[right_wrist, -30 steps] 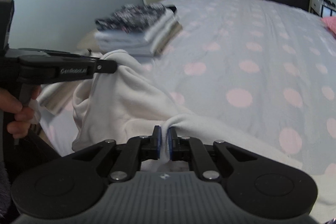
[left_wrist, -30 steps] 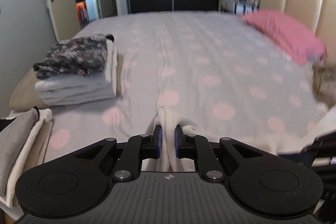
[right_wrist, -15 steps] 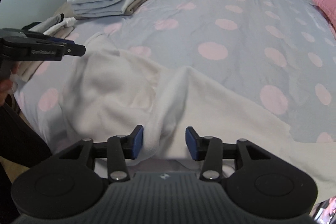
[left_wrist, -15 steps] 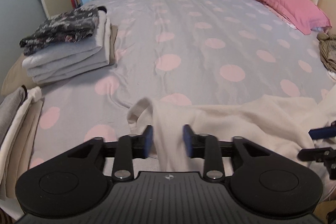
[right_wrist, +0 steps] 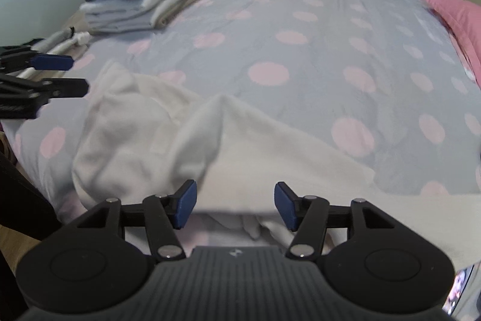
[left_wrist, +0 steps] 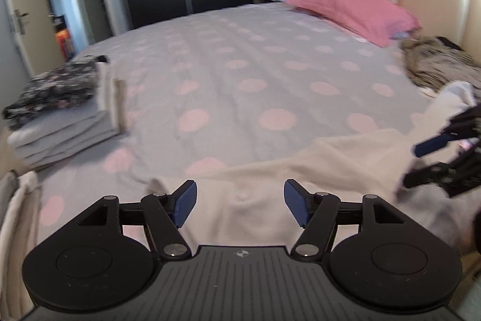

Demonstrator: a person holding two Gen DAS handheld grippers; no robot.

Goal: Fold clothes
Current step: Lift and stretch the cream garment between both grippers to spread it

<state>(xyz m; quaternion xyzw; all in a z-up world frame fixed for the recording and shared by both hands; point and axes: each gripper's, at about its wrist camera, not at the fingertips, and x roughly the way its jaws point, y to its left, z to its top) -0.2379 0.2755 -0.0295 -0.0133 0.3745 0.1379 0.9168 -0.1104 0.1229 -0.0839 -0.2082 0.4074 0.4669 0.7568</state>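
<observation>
A cream-white garment [left_wrist: 270, 170] [right_wrist: 210, 146] lies crumpled across the near edge of the bed. My left gripper [left_wrist: 240, 206] hovers just above its left part, jaws still opening, the blue pads clear of the cloth. My right gripper [right_wrist: 234, 206] is over the garment's near edge, jaws also opening, with the cloth lying loose below them. The right gripper's blue-tipped fingers [left_wrist: 436, 143] show at the right edge of the left wrist view. At the left edge of the right wrist view, the left gripper's fingers [right_wrist: 54, 62] reach in.
The bed has a grey cover with pink dots [left_wrist: 234, 86]. A stack of folded clothes [left_wrist: 63, 110] [right_wrist: 138, 2] with a dark patterned piece on top sits at the far left. A pink pillow [left_wrist: 351, 11] and a brown heap of clothes [left_wrist: 436, 65] lie near the headboard.
Both grippers were shut on the garment and held it up; both have opened and let it drop onto the bed. Both hands sank toward the bed.
</observation>
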